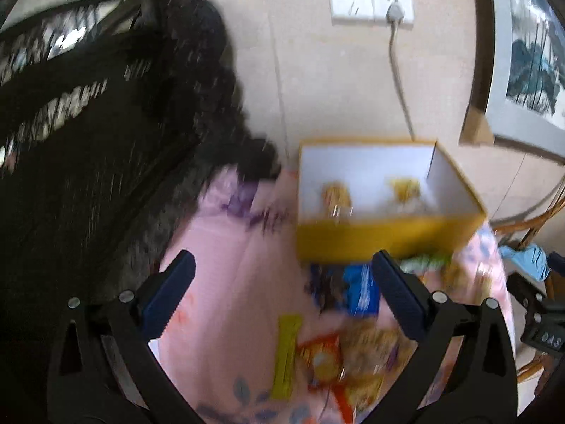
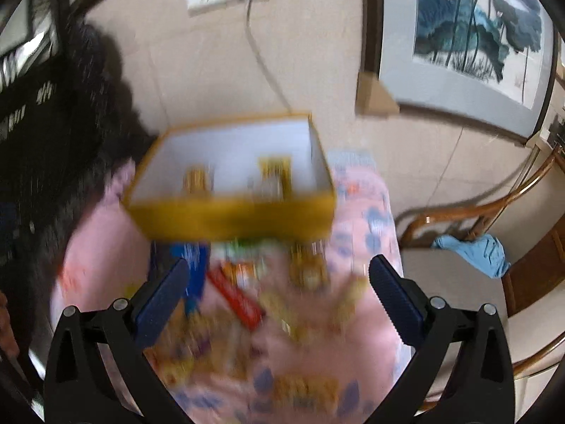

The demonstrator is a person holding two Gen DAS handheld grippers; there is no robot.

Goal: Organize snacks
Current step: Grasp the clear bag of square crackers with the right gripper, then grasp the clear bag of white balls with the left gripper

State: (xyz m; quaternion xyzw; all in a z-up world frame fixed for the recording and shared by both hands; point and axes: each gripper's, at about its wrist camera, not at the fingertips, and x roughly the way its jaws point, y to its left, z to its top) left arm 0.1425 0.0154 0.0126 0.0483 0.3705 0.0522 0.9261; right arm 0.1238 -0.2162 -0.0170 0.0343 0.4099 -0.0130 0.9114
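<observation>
Both the left gripper [image 1: 282,282] and the right gripper [image 2: 279,282] are hanging with jaws wide open, holding nothing. Blurry snacks [image 2: 240,296] are lying on the pink cloth [image 1: 226,247], just beside the yellow box [image 1: 381,236].

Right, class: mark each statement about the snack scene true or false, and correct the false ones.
1. The yellow box already holds some snacks. True.
2. The left gripper is clamped on a snack. False: it is open and empty.
3. A plug sits in the wall socket. True.
4. The tablecloth is green. False: it is pink with a floral print.
5. The right gripper is open. True.
</observation>
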